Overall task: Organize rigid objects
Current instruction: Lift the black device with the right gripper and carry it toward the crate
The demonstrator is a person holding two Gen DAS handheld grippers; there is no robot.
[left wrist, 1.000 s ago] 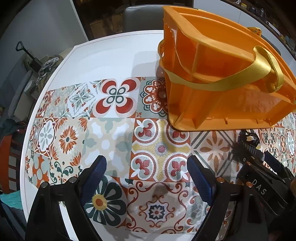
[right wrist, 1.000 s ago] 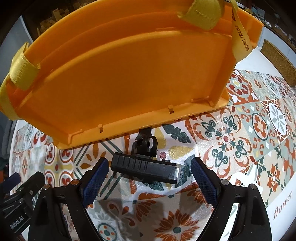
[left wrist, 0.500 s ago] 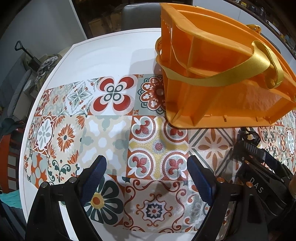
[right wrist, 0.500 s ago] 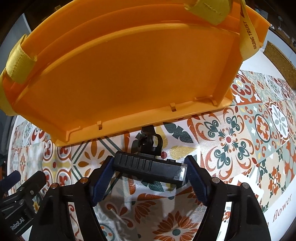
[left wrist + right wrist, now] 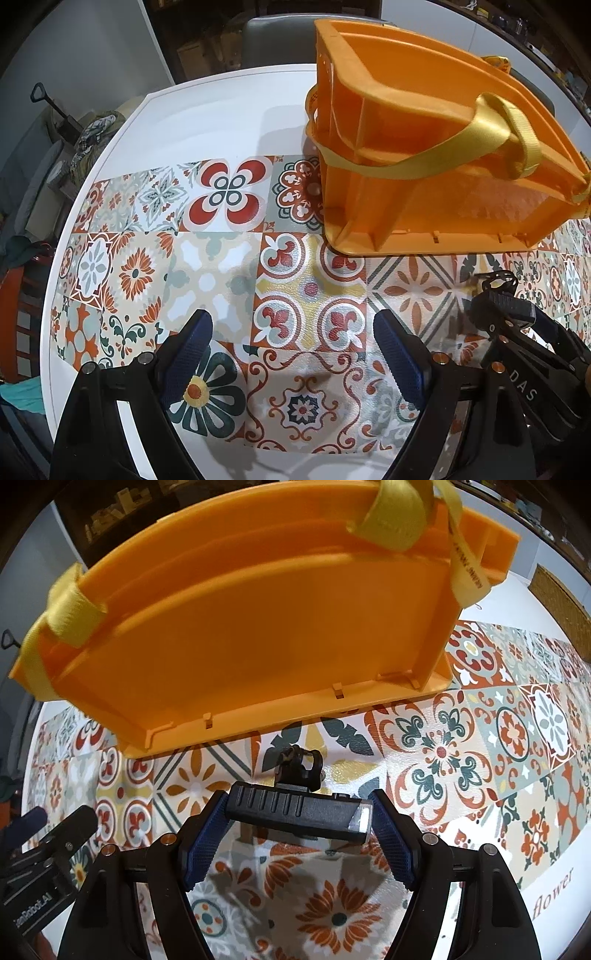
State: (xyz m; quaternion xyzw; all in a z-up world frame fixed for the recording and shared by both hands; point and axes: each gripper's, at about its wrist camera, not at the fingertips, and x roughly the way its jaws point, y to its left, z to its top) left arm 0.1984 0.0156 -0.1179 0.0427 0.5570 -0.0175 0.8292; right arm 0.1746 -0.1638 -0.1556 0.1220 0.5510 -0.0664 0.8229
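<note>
A: Entry. Where is the black clip-on light (image 5: 295, 814)?

B: Pinched between the blue pads (image 5: 205, 836) of the right gripper (image 5: 297, 821), held crosswise, just in front of the near wall of the orange caddy (image 5: 258, 627). Its clear lens end points to the gripper's right. A black clip or mount (image 5: 301, 766) sticks out behind it; its shape is hard to make out. Whether the light touches the mat (image 5: 480, 746) or hangs just above it, I cannot tell.

A: From the left wrist?

B: Only a corner of the light (image 5: 508, 308) shows, at the right margin, mostly hidden by the right gripper's black body (image 5: 532, 365).

A: Left gripper (image 5: 291, 350)?

B: Spread wide, nothing between its pads (image 5: 188, 354), over the patterned tile mat (image 5: 221, 266) near the table's near edge.

A: The caddy?

B: Orange caddy (image 5: 424, 147) stands on the mat toward the far right of the table, with a yellow webbing strap (image 5: 480, 147) looped over it. Inner dividers show from the left wrist; the compartment floors are not visible. In the right wrist view its wall fills the upper frame and blocks everything behind. Print on the strap's tail (image 5: 467, 572) is blurred.

A: Surroundings?

B: White round table (image 5: 207, 118) under the mat. A grey chair back (image 5: 280, 40) beyond the far edge, partly cut off. Dim clutter (image 5: 88, 133) off the left edge, not identifiable. The word "flower" (image 5: 554, 893) is printed at the mat's near right margin.
</note>
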